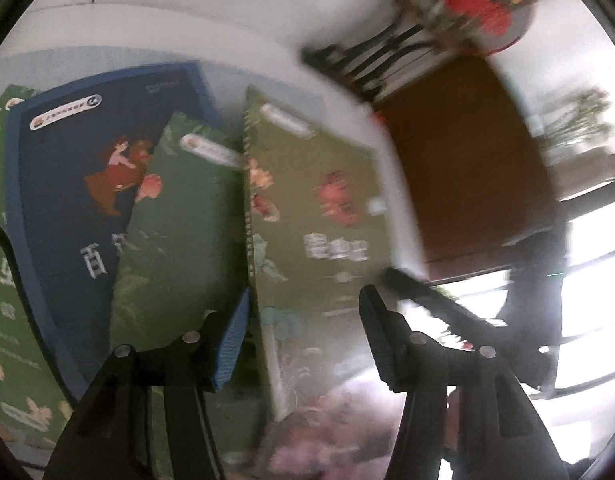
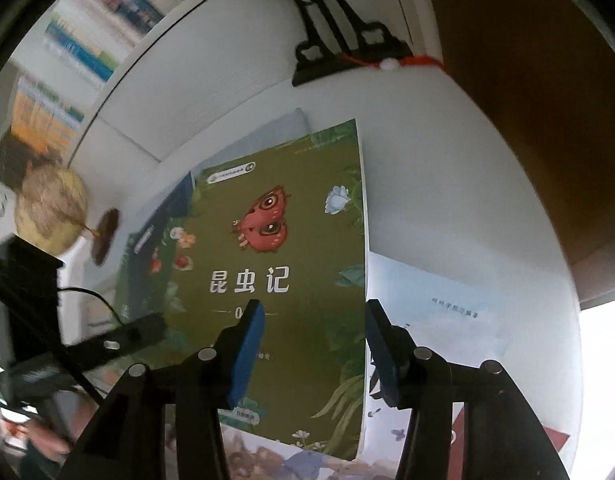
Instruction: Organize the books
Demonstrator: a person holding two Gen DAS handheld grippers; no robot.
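Observation:
In the left wrist view several books stand against a white shelf wall: an olive-green butterfly book (image 1: 319, 216), a dark green book (image 1: 179, 216) and a navy blue book (image 1: 71, 176). My left gripper (image 1: 305, 308) is open, its jaws either side of the olive book's lower edge. In the right wrist view the same olive-green book (image 2: 283, 272) with a red butterfly faces me. My right gripper (image 2: 313, 320) is open around its right edge. The blue book (image 2: 171, 204) peeks out behind it.
A pale blue book (image 2: 447, 312) lies flat at the right. A black fan stand (image 2: 339, 52) with red cord stands at the back, a brown board (image 2: 527, 120) to the right. A globe (image 2: 51, 208) and the other gripper (image 2: 119, 340) are at the left.

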